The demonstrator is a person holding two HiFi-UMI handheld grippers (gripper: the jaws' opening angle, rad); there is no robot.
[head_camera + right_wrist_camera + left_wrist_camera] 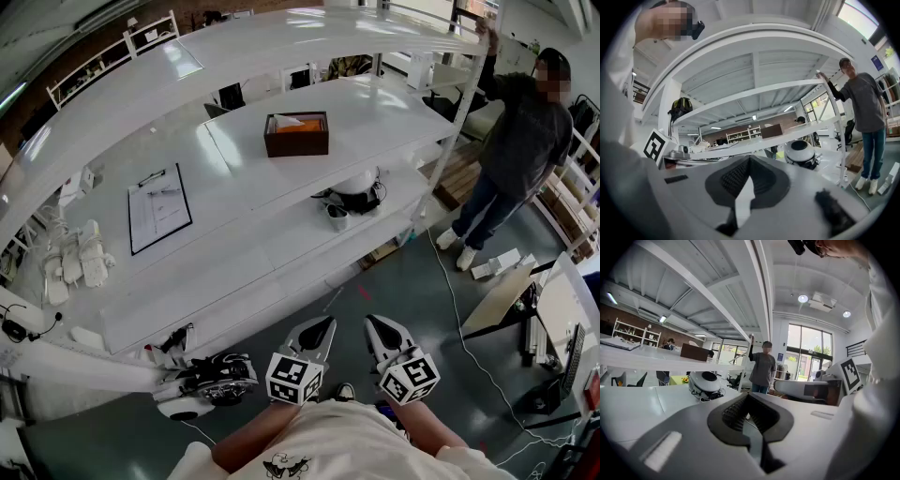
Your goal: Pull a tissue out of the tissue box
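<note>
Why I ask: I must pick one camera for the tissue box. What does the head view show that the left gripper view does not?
Only the head view: the top of the tissue box and the shoes of the standing person. Only the left gripper view: ceiling lamps and windows. Both: the tissue box, that person and the round white device.

One tissue box [296,134], two grippers [328,324] [370,322]
</note>
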